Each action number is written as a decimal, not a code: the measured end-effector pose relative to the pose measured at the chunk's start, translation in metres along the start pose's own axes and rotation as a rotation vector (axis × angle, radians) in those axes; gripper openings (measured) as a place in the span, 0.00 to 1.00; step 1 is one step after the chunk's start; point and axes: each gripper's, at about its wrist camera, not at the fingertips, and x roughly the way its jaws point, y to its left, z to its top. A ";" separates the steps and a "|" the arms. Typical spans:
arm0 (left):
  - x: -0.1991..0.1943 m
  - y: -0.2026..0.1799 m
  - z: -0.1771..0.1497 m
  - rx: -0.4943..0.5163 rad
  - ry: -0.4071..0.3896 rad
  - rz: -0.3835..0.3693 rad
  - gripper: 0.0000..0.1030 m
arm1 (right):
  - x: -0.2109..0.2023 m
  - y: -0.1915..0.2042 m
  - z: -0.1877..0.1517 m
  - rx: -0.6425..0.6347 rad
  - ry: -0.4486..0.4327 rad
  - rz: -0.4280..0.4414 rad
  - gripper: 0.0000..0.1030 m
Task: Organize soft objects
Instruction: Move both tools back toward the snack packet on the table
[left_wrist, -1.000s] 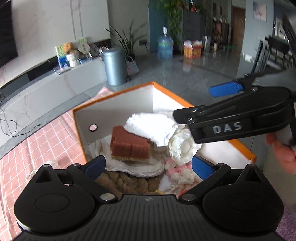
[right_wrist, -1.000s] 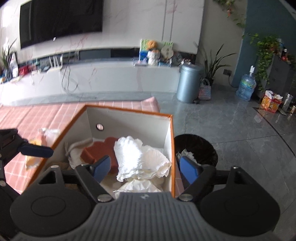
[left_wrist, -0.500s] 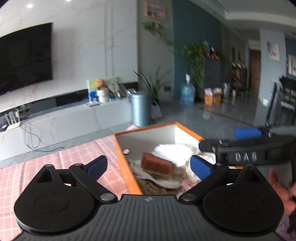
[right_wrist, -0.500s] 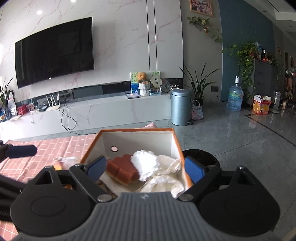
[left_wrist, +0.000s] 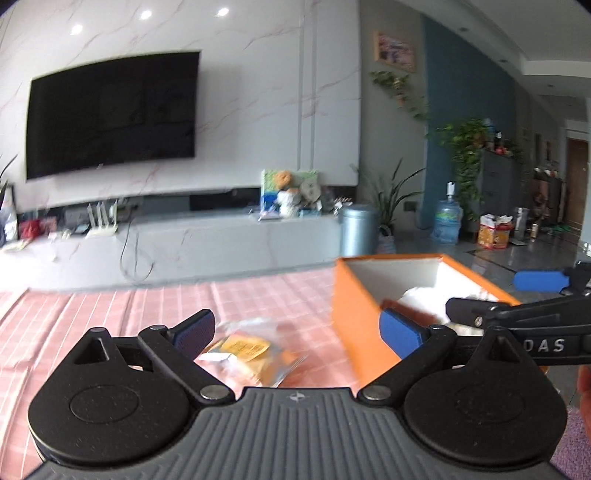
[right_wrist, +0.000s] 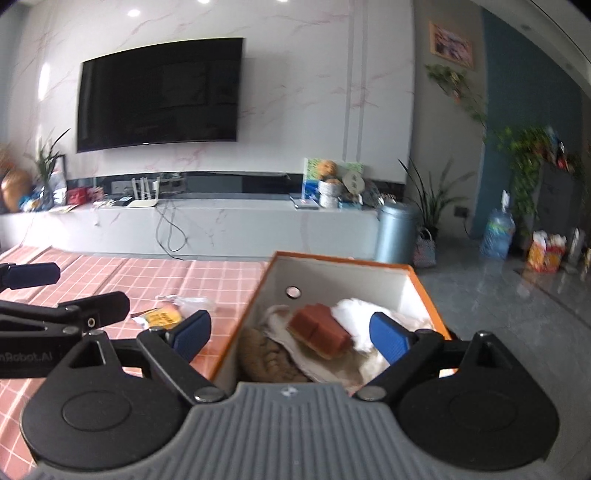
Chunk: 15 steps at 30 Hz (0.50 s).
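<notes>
An orange box (right_wrist: 417, 280) with white inner walls stands on the pink checked tablecloth (right_wrist: 155, 277). Inside lie a brown sponge block (right_wrist: 319, 330), white cloths (right_wrist: 354, 310) and a tan braided piece (right_wrist: 266, 360). My right gripper (right_wrist: 291, 330) hangs open just in front of the box, nothing between its blue pads. In the left wrist view my left gripper (left_wrist: 297, 330) is open over a clear bag with yellow-orange contents (left_wrist: 251, 349) on the cloth, left of the box (left_wrist: 354, 317). The other gripper (left_wrist: 517, 317) reaches in from the right.
Beyond the table runs a long white TV bench (right_wrist: 207, 221) under a wall-mounted screen (right_wrist: 159, 92). A grey bin (right_wrist: 397, 232), potted plants (right_wrist: 432, 199) and a water bottle (right_wrist: 498, 232) stand on the tiled floor to the right.
Both grippers drew back from over the box and levelled out. The left one swung left, so the bag on the cloth now lies between its fingers. The white cloth stays in the box.
</notes>
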 end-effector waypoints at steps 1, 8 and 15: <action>-0.001 0.007 -0.002 -0.019 0.004 0.001 1.00 | 0.000 0.006 0.000 -0.020 -0.010 0.005 0.89; 0.001 0.049 -0.009 -0.124 0.059 0.052 1.00 | 0.006 0.036 0.001 -0.102 -0.035 0.065 0.89; 0.004 0.083 -0.026 -0.212 0.124 0.059 0.87 | 0.022 0.061 0.002 -0.162 -0.005 0.137 0.89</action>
